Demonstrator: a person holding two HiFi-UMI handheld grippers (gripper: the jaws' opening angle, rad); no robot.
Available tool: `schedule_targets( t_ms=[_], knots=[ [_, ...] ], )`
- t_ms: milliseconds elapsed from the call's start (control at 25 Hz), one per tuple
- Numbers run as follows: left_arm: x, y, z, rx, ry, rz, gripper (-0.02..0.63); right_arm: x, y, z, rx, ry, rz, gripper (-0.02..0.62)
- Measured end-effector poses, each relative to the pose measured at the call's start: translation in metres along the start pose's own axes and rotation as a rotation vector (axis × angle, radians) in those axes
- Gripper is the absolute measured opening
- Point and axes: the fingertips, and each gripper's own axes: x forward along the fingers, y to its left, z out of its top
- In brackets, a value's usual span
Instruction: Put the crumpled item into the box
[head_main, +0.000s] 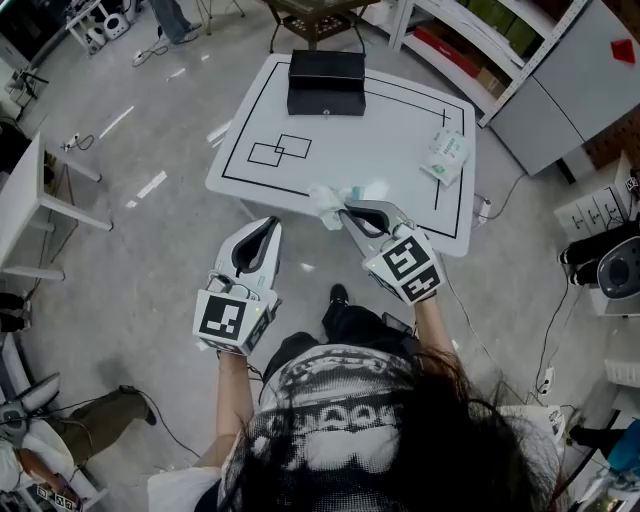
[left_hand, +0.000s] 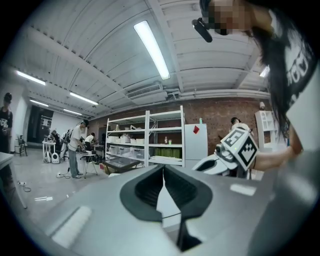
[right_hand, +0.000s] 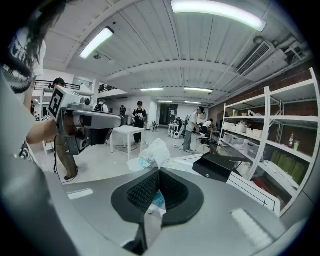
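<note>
A: Where is the crumpled white plastic wrapper with blue print (head_main: 332, 200) held, and why there?

B: It is clamped between the fingers of the right gripper (head_main: 348, 214), at the six o'clock edge of the white bench (head_main: 380, 140) marked with black lines. It is pinched by one end, so the bulk bulges past the fingertips and, it is judged, can be dropped freely.

A: And the box?

B: The black rectangular box (head_main: 326, 82) is set at the twelve o'clock end of the bench, well apart from the wrapper. A carry straight ahead is judged to be needed.

A: How is the left gripper (head_main: 270, 224) held?

B: Its fingers are pressed together on nothing. It is held off the bench, at eight o'clock of the right one, presumably so that the path is not blocked.
</note>
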Motion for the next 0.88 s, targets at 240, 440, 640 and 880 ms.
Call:
schedule_targets(
  t_ms=[240,440,640,880],
  knots=[
    [0.048,0.011,0.002,-0.002,0.008,0.039,0.000,0.019,-0.048,-0.007,-0.007,-0.001,0.032,0.009],
    [0.076,0.015,0.000,-0.002,0.020,0.063,0.000,0.032,-0.078,-0.012,-0.008,-0.002,0.054,0.008],
    [0.095,0.015,-0.002,-0.010,0.023,0.089,0.000,0.039,-0.100,-0.017,-0.008,-0.011,0.063,0.008],
    [0.108,0.015,-0.006,-0.019,0.055,0.104,0.000,0.045,-0.115,-0.020,-0.004,-0.019,0.070,0.008]
  ],
)
